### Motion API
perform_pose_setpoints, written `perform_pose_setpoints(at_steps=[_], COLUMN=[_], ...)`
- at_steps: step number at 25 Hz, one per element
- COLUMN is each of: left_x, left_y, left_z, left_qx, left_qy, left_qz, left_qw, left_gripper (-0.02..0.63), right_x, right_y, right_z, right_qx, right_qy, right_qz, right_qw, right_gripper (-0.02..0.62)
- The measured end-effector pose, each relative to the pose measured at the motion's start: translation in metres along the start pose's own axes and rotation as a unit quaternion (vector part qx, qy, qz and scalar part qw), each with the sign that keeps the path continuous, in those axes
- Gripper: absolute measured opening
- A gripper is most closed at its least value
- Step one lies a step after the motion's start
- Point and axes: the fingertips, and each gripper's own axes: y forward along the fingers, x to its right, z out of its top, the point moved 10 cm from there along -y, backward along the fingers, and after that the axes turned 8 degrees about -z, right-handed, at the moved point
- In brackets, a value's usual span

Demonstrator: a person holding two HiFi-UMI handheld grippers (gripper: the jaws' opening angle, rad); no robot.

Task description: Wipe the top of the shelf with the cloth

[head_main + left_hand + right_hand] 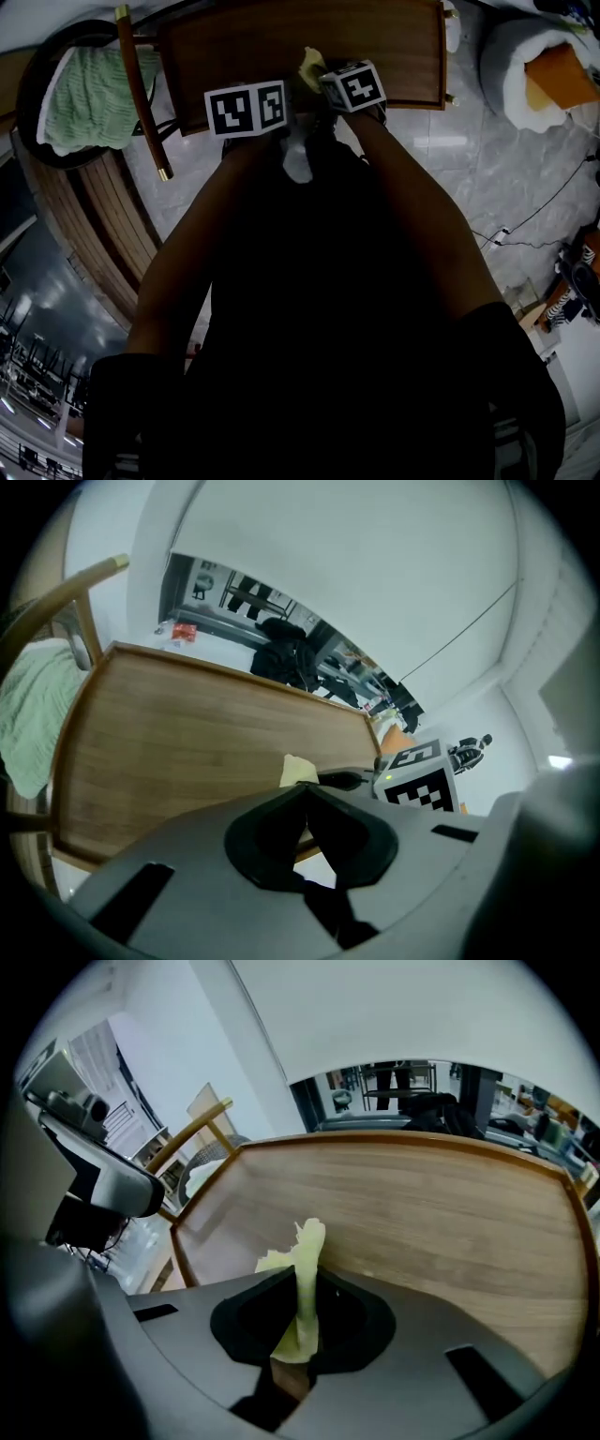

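The wooden shelf top [244, 42] lies at the far edge of the head view, just ahead of both grippers. My right gripper [352, 86] is shut on a pale yellow cloth [310, 67]; the cloth [306, 1269] sticks up between its jaws over the near left part of the shelf top [441, 1204]. My left gripper [247, 106] is beside it at the front edge, jaws together with nothing between them. In the left gripper view the cloth [298, 769] shows just past the shut left gripper [305, 797], over the wood [187, 742].
A wooden chair [141, 94] with a green towel [89, 94] stands left of the shelf. A white cushion with an orange piece [539, 66] lies on the marble floor at the right. Cables [534, 225] run across the floor. A curved slatted bench [103, 225] is lower left.
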Motion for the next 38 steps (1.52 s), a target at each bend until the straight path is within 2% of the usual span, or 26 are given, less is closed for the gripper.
perform_pose_setpoints(at_steps=[4,15,21,28,30,32,38], left_x=[0.023,0.075,0.091,0.080,0.069,0.055,0.010], left_y=[0.026,0.083,0.086,0.062,0.051,0.036,-0.033], left_z=[0.002,-0.005,-0.012,-0.022,-0.026,-0.030,-0.024], left_qx=[-0.006,-0.022,-0.018,-0.001,0.004,0.009,0.045], left_qy=[0.011,0.029,0.030,0.022,0.017,0.013,-0.005], left_qz=[-0.010,-0.033,-0.038,-0.028,-0.026,-0.022,-0.010], left_qw=[0.9999,0.9988,0.9986,0.9994,0.9995,0.9996,0.9989], left_gripper=[0.012,0.012,0.012,0.012,0.012,0.012,0.012], right_x=[0.047,0.154,0.173,0.178,0.174,0.156,0.033], right_y=[-0.021,-0.082,-0.098,-0.109,-0.109,-0.106,-0.077], right_z=[-0.018,-0.059,-0.068,-0.078,-0.078,-0.070,-0.002], right_qx=[0.003,-0.010,-0.021,-0.024,-0.009,0.017,0.079], right_qy=[0.015,0.080,0.108,0.151,0.177,0.197,0.137], right_qz=[-0.020,-0.126,-0.169,-0.244,-0.239,-0.204,-0.075], right_qw=[1.000,0.989,0.979,0.958,0.955,0.959,0.985], right_gripper=[0.049,0.049,0.049,0.048,0.048,0.048,0.048])
